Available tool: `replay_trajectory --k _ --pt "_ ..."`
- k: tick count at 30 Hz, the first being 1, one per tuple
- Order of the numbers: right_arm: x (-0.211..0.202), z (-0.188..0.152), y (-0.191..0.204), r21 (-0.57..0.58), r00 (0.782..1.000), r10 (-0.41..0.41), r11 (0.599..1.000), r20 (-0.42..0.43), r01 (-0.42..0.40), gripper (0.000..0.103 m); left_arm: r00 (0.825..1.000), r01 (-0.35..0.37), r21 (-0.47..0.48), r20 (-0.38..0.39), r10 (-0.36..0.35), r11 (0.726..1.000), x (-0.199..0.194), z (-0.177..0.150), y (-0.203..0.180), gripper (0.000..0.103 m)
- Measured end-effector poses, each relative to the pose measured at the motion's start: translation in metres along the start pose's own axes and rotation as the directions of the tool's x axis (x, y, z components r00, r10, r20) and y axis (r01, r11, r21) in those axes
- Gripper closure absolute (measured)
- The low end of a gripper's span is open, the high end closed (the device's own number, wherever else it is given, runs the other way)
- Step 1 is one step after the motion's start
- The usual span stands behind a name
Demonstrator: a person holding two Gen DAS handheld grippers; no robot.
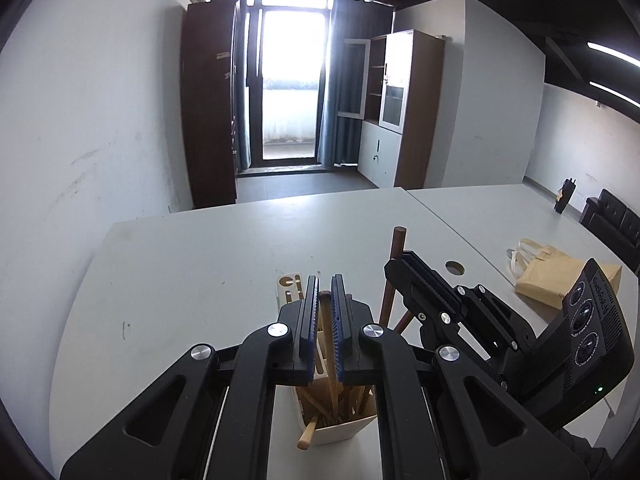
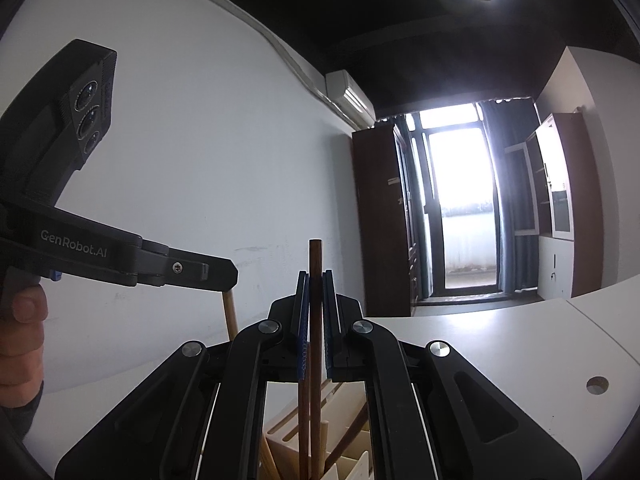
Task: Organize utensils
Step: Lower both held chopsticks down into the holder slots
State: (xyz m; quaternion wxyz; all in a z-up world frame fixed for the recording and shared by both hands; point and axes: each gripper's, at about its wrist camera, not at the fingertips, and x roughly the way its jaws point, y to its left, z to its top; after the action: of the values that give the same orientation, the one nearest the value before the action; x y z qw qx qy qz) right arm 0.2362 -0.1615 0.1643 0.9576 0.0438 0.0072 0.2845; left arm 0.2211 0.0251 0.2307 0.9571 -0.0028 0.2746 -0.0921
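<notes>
A white utensil holder (image 1: 344, 428) stands on the table with several wooden handles in it. My left gripper (image 1: 325, 292) is above it, shut on a light wooden handle (image 1: 332, 368) that reaches down into the holder. My right gripper (image 2: 316, 280) is shut on a dark brown wooden handle (image 2: 315, 256), held upright with its lower end in the holder (image 2: 352, 468). The right gripper also shows in the left wrist view (image 1: 404, 268), just right of the left one, with the dark handle (image 1: 398, 240) above it. The left gripper's finger (image 2: 216, 274) shows in the right wrist view.
A white table (image 1: 180, 272) with a round cable hole (image 1: 455, 267). A tan tote bag (image 1: 552, 276) lies at the right. A black sofa (image 1: 612, 220) stands beyond. Cabinets and a bright glass door (image 1: 290, 80) are at the far wall.
</notes>
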Motion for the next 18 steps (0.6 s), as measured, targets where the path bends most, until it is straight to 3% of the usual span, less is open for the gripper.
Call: replay_trajectory --k 18 --pt "0.004 -0.017 0.003 -0.017 0.997 -0.016 1.000 -0.069 0.015 0.096 0.998 -0.002 -0.005 -0.070 0.001 1.000 0.019 -0.020 0.004 0.097"
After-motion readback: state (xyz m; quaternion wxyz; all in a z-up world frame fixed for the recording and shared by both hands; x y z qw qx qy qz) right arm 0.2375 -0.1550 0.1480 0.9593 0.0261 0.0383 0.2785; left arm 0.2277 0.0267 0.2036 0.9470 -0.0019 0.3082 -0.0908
